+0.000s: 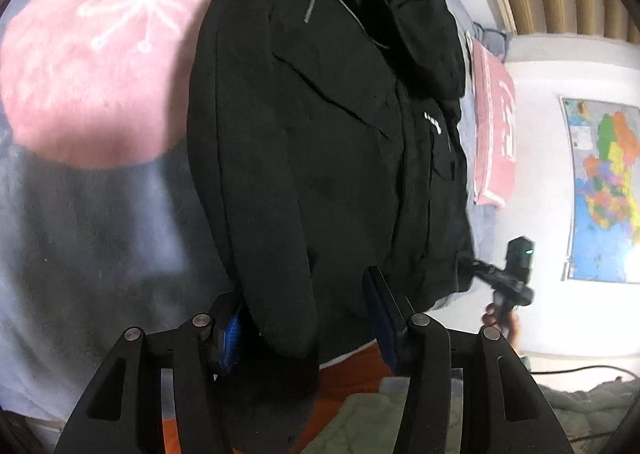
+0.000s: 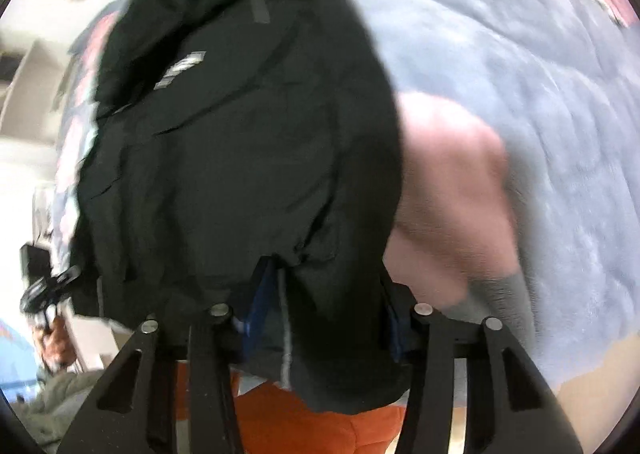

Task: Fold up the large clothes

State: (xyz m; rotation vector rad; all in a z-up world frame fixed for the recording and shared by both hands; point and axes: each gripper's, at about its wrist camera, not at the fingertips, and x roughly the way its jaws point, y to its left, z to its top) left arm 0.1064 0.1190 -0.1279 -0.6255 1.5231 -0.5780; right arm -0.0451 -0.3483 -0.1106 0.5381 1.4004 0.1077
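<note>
A large black jacket (image 1: 320, 134) lies spread on a grey and pink blanket (image 1: 80, 214), its hem toward me. My left gripper (image 1: 304, 318) has the jacket's near hem corner between its wide-apart blue-padded fingers (image 1: 378, 318). My right gripper (image 2: 324, 318) holds the other hem corner of the jacket (image 2: 240, 134), with cloth bunched between its fingers; this view is blurred. The right gripper also shows in the left wrist view (image 1: 508, 278) at the jacket's right hem corner.
A pink pillow (image 1: 494, 126) lies beside the jacket at the right. A coloured map (image 1: 604, 190) hangs on the white wall. Orange cloth (image 2: 304, 422) and a grey-green quilt (image 1: 368, 426) lie below the grippers at the bed's edge.
</note>
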